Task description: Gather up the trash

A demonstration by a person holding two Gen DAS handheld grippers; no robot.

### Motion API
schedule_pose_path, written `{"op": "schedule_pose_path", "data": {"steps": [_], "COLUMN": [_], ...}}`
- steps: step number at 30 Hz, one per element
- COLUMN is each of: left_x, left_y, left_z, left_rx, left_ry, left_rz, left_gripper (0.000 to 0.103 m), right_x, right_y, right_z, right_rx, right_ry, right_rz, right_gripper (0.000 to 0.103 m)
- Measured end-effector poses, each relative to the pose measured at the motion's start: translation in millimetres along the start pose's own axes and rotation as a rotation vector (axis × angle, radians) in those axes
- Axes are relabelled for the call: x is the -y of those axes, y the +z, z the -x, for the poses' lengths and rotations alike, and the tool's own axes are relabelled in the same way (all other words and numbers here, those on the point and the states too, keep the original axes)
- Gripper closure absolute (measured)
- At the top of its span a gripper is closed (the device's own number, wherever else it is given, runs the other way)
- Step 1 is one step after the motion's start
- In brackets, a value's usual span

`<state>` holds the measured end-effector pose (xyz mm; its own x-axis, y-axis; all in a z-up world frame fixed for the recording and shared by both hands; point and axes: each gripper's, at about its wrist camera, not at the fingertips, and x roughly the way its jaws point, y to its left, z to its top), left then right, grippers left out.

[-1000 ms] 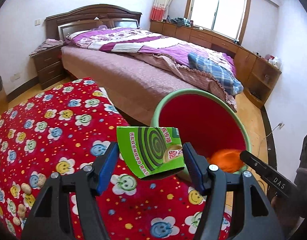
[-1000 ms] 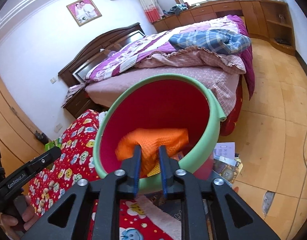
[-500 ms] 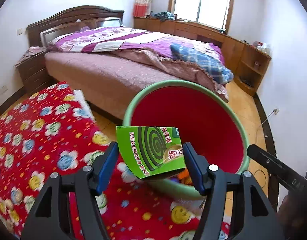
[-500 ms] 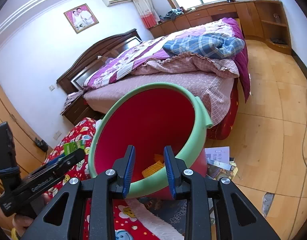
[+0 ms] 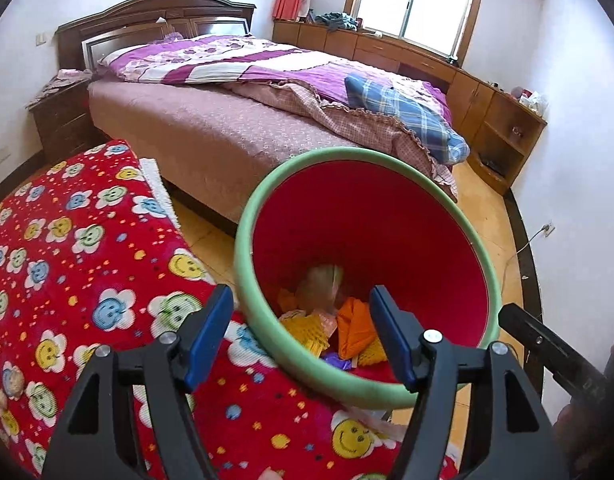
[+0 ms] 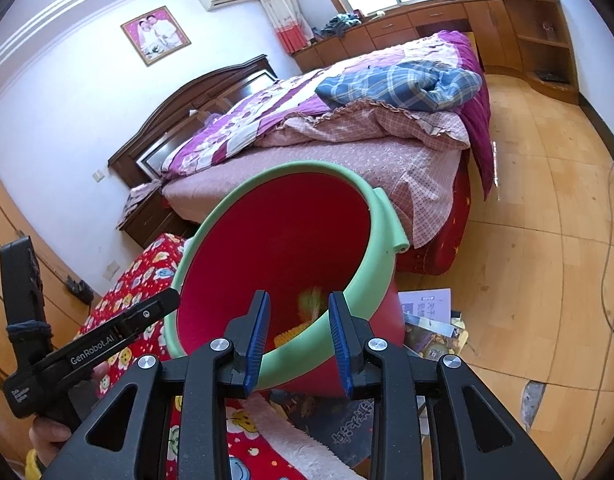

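Red inside and green at the rim, the bin (image 5: 371,248) gapes straight ahead of our left gripper (image 5: 303,330), whose fingers stand spread and empty, as do our right gripper (image 6: 299,330)'s.

Smooth glossy plastic bin (image 5: 387,216), fuzzy printed cloth blanket (image 5: 67,240), polished wooden headboard (image 5: 155,16).

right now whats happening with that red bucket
A person is collecting trash into the red bucket with the green rim, using a handheld claw in each hand. The left claw is open and empty over the bucket's mouth, and a blurred piece of trash is dropping inside onto orange and yellow scraps. The right claw is open too, straddling the near rim without gripping it. The bucket sits tilted beside the red smiley-print blanket.
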<state>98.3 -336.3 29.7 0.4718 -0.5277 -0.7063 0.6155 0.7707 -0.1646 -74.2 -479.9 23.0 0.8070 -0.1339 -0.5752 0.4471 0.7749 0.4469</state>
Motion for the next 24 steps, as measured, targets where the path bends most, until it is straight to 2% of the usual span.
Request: {"op": "schedule_pose_path", "data": {"steps": [4, 6, 10, 12, 24], "left_x": [-6.3, -9.8, -17.8, -22.8, -62.1], "left_y": [-5.6, -8.2, -15.0, -18.1, -45.0], "left_z": [11.6, 18.2, 35.0, 43.1, 102.5], "left_rx": [-0.009, -0.012, -0.009, -0.007, 0.034], "left_ry": [0.011, 0.022, 0.039, 0.048, 0.143], "left_rz": [0.023, 0.036, 0.056, 0.067, 0.146], "left_gripper": [0.033, 0.033, 0.033, 0.033, 0.033], "right_x": [-9.6, -15.0, -27.1, -34.3, -84.7], "right_y": [-3.0, -4.7, -7.9, -10.8, -32.6], "right_z": [1.5, 4.0, 7.7, 9.6, 23.8], "right_rx": [-0.009, -0.008, -0.010, -0.013, -0.016], "right_ry": [0.012, 0.021, 0.034, 0.036, 0.106], "right_rz": [0.023, 0.035, 0.061, 0.079, 0.184], "right_gripper": [0.068, 0.059, 0.056, 0.051, 0.040]}}
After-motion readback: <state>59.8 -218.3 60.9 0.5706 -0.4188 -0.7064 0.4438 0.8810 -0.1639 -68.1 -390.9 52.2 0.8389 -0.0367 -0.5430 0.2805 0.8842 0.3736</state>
